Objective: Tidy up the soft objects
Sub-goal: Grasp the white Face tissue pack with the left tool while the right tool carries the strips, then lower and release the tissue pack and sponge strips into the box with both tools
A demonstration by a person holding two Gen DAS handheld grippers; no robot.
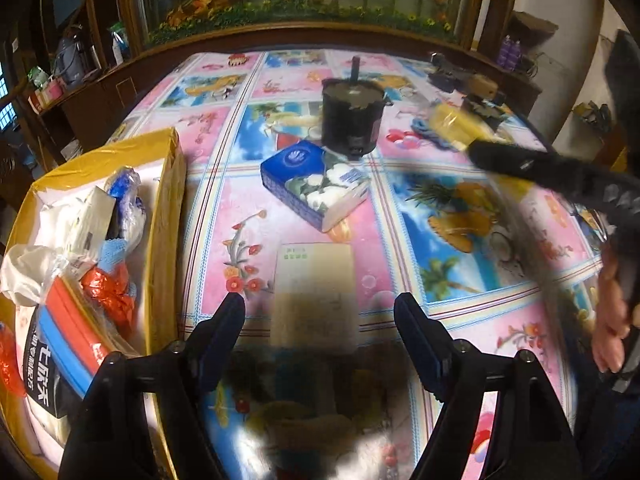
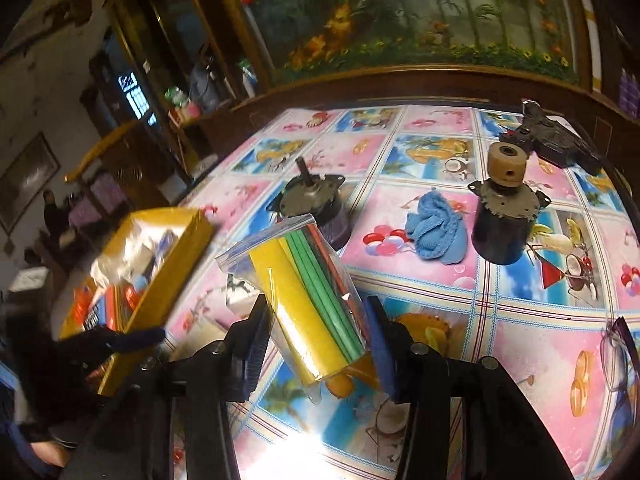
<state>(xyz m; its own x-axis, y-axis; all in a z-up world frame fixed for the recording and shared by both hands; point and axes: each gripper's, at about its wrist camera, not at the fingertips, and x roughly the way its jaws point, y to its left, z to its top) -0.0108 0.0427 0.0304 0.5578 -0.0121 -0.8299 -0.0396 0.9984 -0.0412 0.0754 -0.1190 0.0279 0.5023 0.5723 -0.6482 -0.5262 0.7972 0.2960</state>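
My right gripper [image 2: 316,320] is shut on a clear zip bag of yellow, green and red foam sheets [image 2: 308,292], held above the table; it shows blurred in the left wrist view [image 1: 460,124]. My left gripper [image 1: 320,312] is open and empty, low over a beige tissue pack [image 1: 316,292] that lies between its fingers. A blue tissue pack [image 1: 316,184] lies further on. A blue cloth [image 2: 438,232] lies crumpled between two motors. The yellow box [image 1: 168,184] at the left holds several soft packs and bags; it also shows in the right wrist view [image 2: 176,264].
A black motor [image 1: 352,116] stands mid-table beyond the blue pack. Another motor with a tan wheel [image 2: 504,208] and a dark metal part [image 2: 556,140] stand at the far right. Glasses [image 2: 620,352] lie near the right edge. A wooden cabinet runs behind the table.
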